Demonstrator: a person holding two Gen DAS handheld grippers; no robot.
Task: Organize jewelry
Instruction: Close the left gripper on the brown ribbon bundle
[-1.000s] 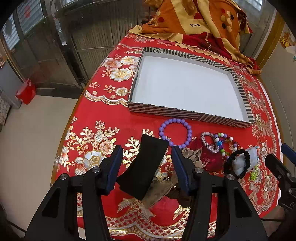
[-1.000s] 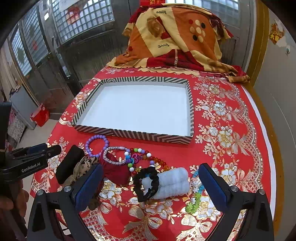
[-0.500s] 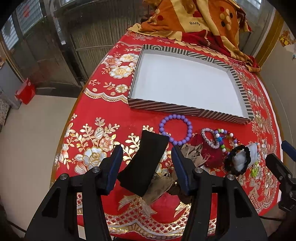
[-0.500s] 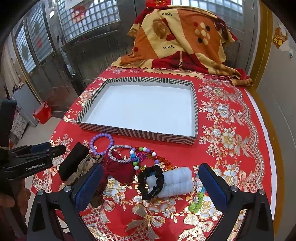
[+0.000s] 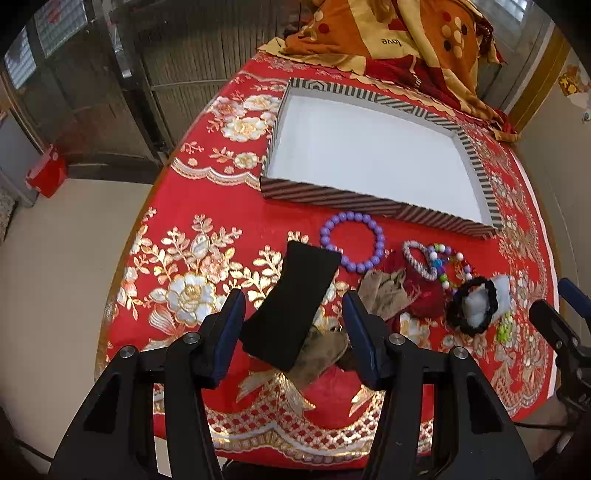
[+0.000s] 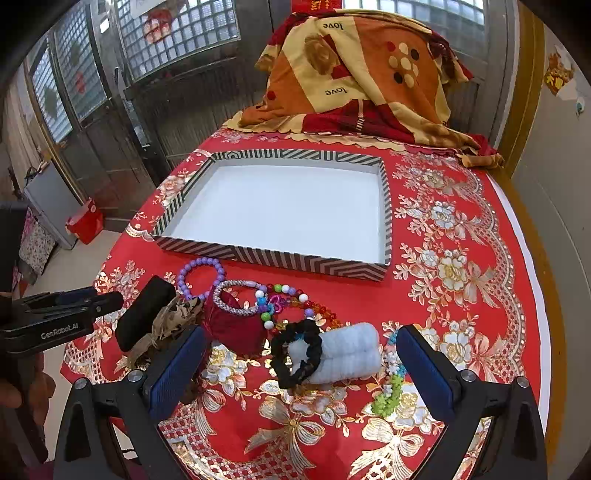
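An empty striped tray [image 5: 476, 155] [image 6: 332, 266] with a white floor stands at the middle of the red table. In front of it lie a purple bead bracelet [image 5: 352, 242] [image 6: 201, 273], a silver bracelet [image 5: 417, 258] [image 6: 236, 295], a multicolour bead string [image 6: 291, 306], a black scrunchie [image 5: 474, 306] [image 6: 299, 350] around a white roll [image 6: 351, 350], a green bead piece [image 6: 388, 395], a red pouch [image 6: 236, 325], a brown leafy pouch [image 5: 380, 291] and a black pouch [image 5: 291, 306] [image 6: 142, 317]. My left gripper [image 5: 293, 332] is open, its fingers either side of the black pouch. My right gripper [image 6: 299, 365] is open above the scrunchie.
A heaped orange and red blanket [image 5: 399, 33] [image 6: 362, 81] lies at the table's far end. The table's left edge [image 5: 147, 229] drops to the floor, where a red bin [image 5: 46, 171] stands. A wall runs along the right side.
Both grippers have risen and drawn back slightly, so the table looks a little farther away. Both stay open. No object has moved.
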